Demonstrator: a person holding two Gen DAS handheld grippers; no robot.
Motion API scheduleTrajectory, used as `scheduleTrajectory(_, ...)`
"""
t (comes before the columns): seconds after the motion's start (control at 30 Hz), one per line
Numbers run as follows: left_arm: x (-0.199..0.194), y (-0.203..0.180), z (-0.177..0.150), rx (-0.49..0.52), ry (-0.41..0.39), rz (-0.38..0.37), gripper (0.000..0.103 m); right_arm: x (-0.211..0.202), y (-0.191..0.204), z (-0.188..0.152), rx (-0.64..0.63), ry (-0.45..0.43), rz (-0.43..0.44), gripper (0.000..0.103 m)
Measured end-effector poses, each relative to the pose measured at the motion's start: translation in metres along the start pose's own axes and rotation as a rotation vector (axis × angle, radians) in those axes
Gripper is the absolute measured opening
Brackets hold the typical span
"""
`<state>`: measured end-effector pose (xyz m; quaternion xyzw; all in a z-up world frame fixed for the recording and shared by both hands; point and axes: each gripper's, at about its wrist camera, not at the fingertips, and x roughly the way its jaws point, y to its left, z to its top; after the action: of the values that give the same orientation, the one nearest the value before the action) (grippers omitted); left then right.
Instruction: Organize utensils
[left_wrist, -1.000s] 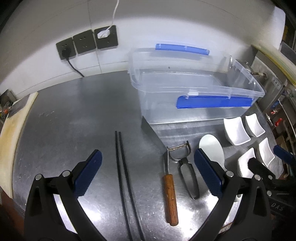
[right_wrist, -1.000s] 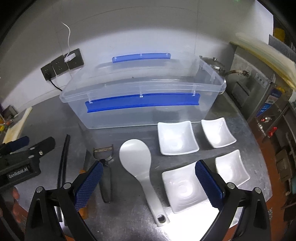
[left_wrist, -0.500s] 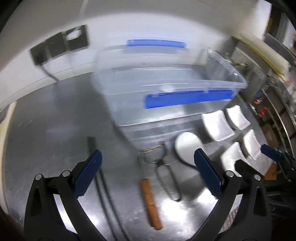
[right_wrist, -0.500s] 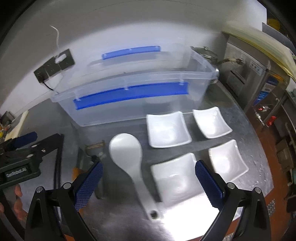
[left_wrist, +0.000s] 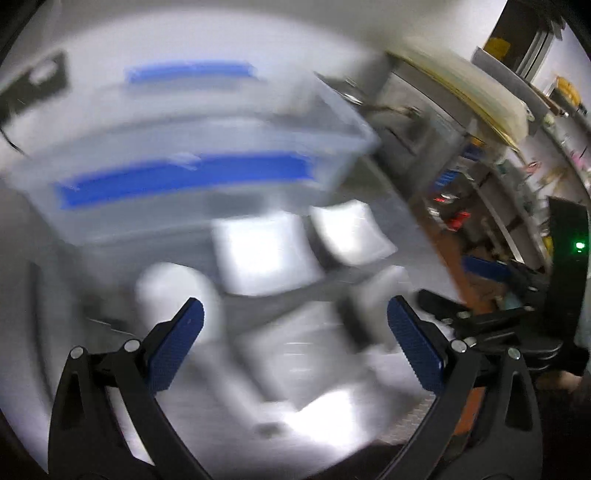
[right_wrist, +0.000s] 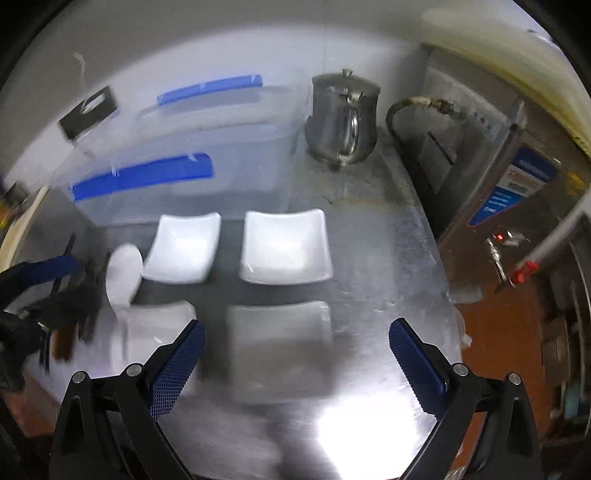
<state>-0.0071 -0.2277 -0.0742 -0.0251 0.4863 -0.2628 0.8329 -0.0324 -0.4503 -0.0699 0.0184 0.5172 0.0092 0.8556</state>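
Observation:
Both views are motion-blurred. My left gripper (left_wrist: 295, 328) is open and empty above the near white square dishes (left_wrist: 306, 350); the white rice spoon (left_wrist: 173, 291) lies by its left finger. My right gripper (right_wrist: 295, 350) is open and empty over the near right square dish (right_wrist: 277, 328). Several white square dishes (right_wrist: 284, 247) lie in front of the clear plastic bin with blue handles (right_wrist: 177, 173). The spoon (right_wrist: 123, 273) lies left of them. The left gripper (right_wrist: 48, 291) shows at the left edge, hiding the other utensils.
A steel kettle (right_wrist: 343, 118) stands at the back right beside the bin. The steel table's right edge (right_wrist: 439, 258) drops to an orange floor. Wall sockets (right_wrist: 88, 110) are at the back left. The right gripper (left_wrist: 491, 291) shows at the right of the left wrist view.
Both grippers have swung to the right, still open. The left view has moved from the chopsticks, knife and peeler to the dishes. The right view now takes in the kettle and table edge.

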Motion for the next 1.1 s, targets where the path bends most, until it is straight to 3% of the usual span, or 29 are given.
scheduleTrajectory(0.03, 0.009, -0.011, -0.002, -0.003, 0.015, -0.002, 0.095, 0.003, -0.010, 0.000, -0.020, 0.016, 0.012, 0.098)
scheduleTrajectory(0.1, 0.030, -0.034, -0.007, -0.012, 0.058, 0.014, 0.081, 0.012, -0.028, -0.002, -0.048, 0.065, 0.068, 0.096)
scheduleTrajectory(0.13, 0.040, -0.041, -0.011, -0.033, 0.087, 0.017, 0.068, 0.016, -0.034, -0.003, -0.055, 0.085, 0.095, 0.092)
scheduleTrajectory(0.17, 0.047, -0.045, -0.014, -0.054, 0.113, 0.020, 0.060, 0.022, -0.040, -0.003, -0.061, 0.114, 0.126, 0.076)
scheduleTrajectory(0.2, 0.051, -0.048, -0.016, -0.065, 0.128, 0.028, 0.057, 0.027, -0.044, -0.002, -0.062, 0.136, 0.147, 0.070)
scheduleTrajectory(0.37, 0.065, -0.059, -0.019, -0.111, 0.142, 0.042, 0.045, 0.043, -0.050, -0.004, -0.066, 0.183, 0.239, 0.069)
scheduleTrajectory(0.5, 0.071, -0.065, -0.014, -0.118, 0.156, 0.059, 0.038, 0.048, -0.052, -0.005, -0.050, 0.202, 0.289, 0.057)
scheduleTrajectory(0.63, 0.086, -0.067, -0.016, -0.118, 0.224, 0.107, 0.019, 0.062, -0.049, -0.003, -0.042, 0.227, 0.311, 0.044)
scheduleTrajectory(0.73, 0.090, -0.067, -0.017, -0.111, 0.235, 0.117, 0.016, 0.069, -0.048, -0.004, -0.025, 0.241, 0.331, 0.034)
scheduleTrajectory(0.97, 0.099, -0.064, -0.019, -0.127, 0.263, 0.096, 0.016, 0.083, -0.042, -0.008, -0.003, 0.281, 0.337, 0.033)
scheduleTrajectory(1.0, 0.101, -0.062, -0.020, -0.128, 0.268, 0.092, 0.016, 0.085, -0.042, -0.008, 0.004, 0.285, 0.341, 0.020)
scheduleTrajectory(1.1, 0.110, -0.059, -0.022, -0.146, 0.293, 0.067, 0.016, 0.089, -0.040, -0.008, 0.005, 0.293, 0.321, 0.011)
